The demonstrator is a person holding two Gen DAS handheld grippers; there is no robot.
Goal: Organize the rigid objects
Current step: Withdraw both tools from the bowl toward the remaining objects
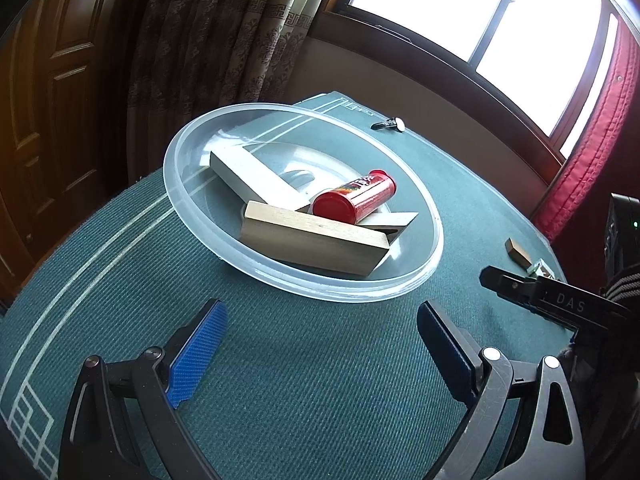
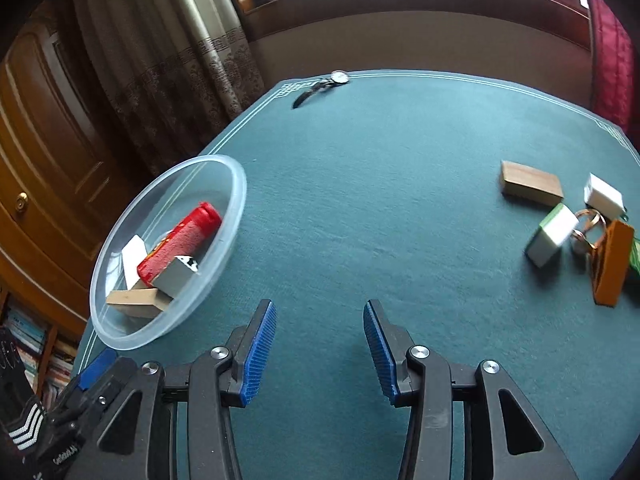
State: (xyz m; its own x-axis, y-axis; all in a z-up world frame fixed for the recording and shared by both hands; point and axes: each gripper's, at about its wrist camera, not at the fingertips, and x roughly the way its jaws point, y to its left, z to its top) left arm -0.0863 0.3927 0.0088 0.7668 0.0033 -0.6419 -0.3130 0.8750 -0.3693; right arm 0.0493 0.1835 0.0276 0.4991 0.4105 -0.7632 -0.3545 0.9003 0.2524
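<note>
A clear plastic bowl (image 1: 416, 276) (image 2: 236, 184) on the green table holds a red can (image 1: 356, 196) (image 2: 180, 244), a wooden block (image 1: 316, 240) (image 2: 134, 300) and white blocks (image 1: 252, 176) (image 2: 174, 276). My left gripper (image 1: 322, 320) stands open just in front of the bowl, nothing between its fingers. My right gripper (image 2: 320, 320) is open over bare table, right of the bowl. At the right lie a wooden block (image 2: 530, 182), a white block (image 2: 604, 196), a green-and-white block (image 2: 552, 236), an orange block (image 2: 612, 268) and metal rings (image 2: 586, 226).
A wristwatch (image 1: 390, 124) (image 2: 326, 82) lies near the table's far edge. Curtains and a wooden door stand to the left, a window behind. The table (image 2: 380, 216) has open green cloth in its middle. A red curtain (image 1: 592, 152) hangs at the right.
</note>
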